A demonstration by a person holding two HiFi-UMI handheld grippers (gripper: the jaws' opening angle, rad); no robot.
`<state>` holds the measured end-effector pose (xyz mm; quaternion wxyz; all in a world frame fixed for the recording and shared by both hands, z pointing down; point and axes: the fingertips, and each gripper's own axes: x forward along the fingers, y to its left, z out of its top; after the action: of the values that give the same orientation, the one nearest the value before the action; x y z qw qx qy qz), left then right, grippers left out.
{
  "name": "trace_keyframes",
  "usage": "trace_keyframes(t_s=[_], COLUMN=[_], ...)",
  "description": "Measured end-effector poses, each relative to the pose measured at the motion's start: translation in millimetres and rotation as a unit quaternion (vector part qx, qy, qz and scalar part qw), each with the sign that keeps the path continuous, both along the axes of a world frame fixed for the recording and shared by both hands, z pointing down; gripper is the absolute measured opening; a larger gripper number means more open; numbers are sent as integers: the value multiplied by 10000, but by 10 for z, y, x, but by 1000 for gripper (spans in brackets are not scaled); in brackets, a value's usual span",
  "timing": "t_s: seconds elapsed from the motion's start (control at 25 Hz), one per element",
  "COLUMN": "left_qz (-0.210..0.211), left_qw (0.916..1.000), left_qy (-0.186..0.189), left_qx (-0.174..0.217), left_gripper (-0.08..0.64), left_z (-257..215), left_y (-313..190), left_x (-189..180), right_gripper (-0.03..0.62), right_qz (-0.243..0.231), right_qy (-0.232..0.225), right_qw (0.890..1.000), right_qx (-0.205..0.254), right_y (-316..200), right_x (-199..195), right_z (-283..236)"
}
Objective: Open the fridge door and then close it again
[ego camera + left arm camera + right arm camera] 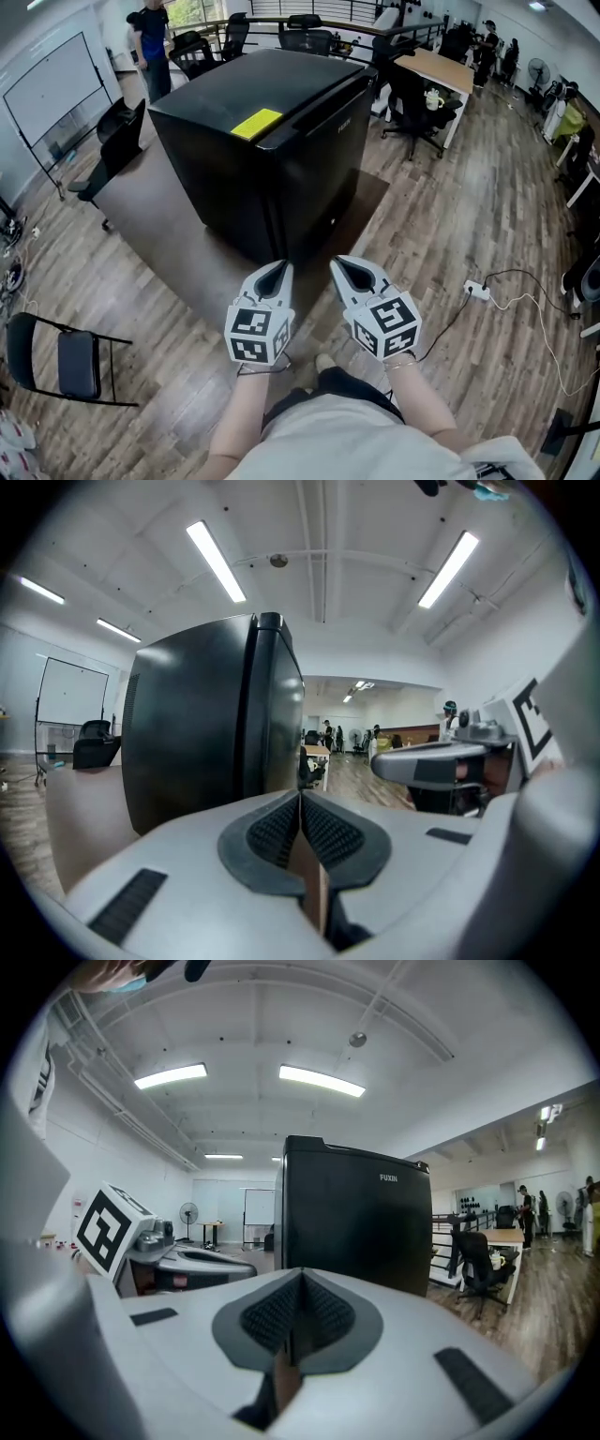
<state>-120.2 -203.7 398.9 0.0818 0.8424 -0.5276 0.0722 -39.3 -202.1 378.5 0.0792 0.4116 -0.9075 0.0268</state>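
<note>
Office wood floor, black fridge on brown surface, L hand-held gripper clenched, R hand-held gripper clenched

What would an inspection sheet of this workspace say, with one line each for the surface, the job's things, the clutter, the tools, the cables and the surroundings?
Surface: brown tabletop, low, on a wooden floor; it bears the fridge.
Job's things: black fridge, door shut; a yellow sticker lies on its top.
Clutter: nothing seen on the tabletop besides the fridge.
Grippers: left tool and right tool side by side, both shut and empty, pointing at the fridge, apart from it.
Cables: white power strip on the floor at the right, with a black cable looping from it.
Surroundings: whiteboard and folding chair at the left; desk and office chairs behind; a person stands far off.
</note>
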Motion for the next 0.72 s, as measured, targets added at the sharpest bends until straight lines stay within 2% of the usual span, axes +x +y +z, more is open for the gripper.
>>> trace_keyframes(t_s=[0.2, 0.44, 0.48, 0.52, 0.56, 0.72], left_qz=[-388, -698, -670, -634, -611, -614], left_qw=[9992, 9974, 9976, 9979, 9980, 9980], left_qy=[-40, -162, -149, -141, -145, -152], left_qx=[120, 17, -1, -12, -15, -20], left_gripper=[8, 11, 38, 108, 140, 163], left_z=[-156, -74, -66, -61, -54, -8], left_y=[-376, -665, -682, -693, -700, -733], left_x=[-85, -140, -122, -104, -92, -80], right_gripper=[-2, -2, -2, -2, -2, -2], right_qz=[-322, -688, -689, -680, -668, -680], right_qy=[255, 1006, 1127, 1259, 1402, 2077], right_qw=[9988, 9866, 9838, 9804, 9764, 9520], right_qx=[284, 1083, 1214, 1354, 1503, 2142], right_y=[-407, -934, -999, -1057, -1109, -1274], right_x=[12, -53, -51, -44, -34, 11], right_z=[-161, -450, -496, -536, -569, -659])
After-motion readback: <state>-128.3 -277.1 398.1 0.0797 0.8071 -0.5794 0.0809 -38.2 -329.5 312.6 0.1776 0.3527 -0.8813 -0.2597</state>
